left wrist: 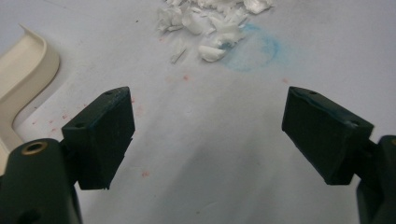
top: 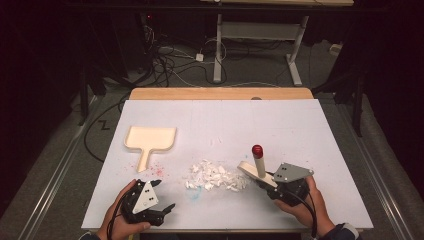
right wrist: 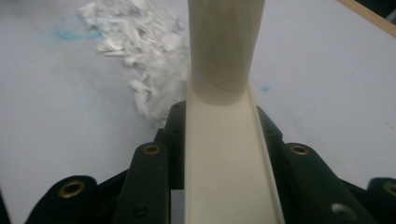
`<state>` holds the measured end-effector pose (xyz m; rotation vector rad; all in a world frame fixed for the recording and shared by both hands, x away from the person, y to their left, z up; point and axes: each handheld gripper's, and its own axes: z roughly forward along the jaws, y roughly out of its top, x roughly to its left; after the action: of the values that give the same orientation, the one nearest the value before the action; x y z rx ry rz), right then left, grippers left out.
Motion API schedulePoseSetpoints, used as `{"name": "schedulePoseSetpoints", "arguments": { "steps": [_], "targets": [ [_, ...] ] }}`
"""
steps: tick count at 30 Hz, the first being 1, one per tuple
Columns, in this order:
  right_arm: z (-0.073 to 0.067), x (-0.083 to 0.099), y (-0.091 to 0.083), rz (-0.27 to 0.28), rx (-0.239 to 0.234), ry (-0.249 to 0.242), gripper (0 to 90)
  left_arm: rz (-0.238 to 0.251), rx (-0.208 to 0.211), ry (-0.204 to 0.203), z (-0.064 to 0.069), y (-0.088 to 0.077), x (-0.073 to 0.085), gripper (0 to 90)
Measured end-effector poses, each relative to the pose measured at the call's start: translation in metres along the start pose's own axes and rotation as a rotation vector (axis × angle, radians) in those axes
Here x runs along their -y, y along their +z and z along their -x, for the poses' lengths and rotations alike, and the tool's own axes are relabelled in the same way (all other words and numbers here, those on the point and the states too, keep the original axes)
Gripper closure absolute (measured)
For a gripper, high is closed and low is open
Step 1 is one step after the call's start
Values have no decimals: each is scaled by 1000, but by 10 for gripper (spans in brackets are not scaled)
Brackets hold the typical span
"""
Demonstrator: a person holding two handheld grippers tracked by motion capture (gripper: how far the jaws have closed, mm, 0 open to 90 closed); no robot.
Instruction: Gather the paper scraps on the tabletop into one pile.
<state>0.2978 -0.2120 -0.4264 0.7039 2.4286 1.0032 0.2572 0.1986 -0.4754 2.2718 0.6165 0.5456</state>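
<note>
The right gripper (top: 272, 181) has its jaws pressed onto the flat cream handle of a brush (top: 256, 167), whose red-capped stem stands up at a tilt just right of the pile of white scraps (top: 215, 176). The left gripper (top: 159, 196) rests near the table's front edge, jaws spread wide and holding nothing. The cream dustpan (top: 150, 140) lies flat, behind and to the left of the pile, well apart from both grippers.

To sweep well, the left gripper should probably take the dustpan's handle and set its lip against the pile; the brush then draws scraps toward it in short, low strokes. The bristle end is hidden, so its contact cannot be judged.

The white table cover (top: 300, 125) carries faint red and blue stains. Beyond it, cables trail across a dim floor beneath a desk frame (top: 260, 35).
</note>
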Motion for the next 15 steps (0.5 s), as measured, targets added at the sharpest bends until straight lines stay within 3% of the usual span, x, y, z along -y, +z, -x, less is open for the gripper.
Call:
{"name": "schedulePoseSetpoints", "arguments": {
  "steps": [6,15],
  "targets": [
    [-6,-5,1,27,-1,-3,678,3,0,-3,0,-1,0,160],
    [13,-13,-2,99,89,44,678,-2,1,-6,0,1,0,160]
  ]
}}
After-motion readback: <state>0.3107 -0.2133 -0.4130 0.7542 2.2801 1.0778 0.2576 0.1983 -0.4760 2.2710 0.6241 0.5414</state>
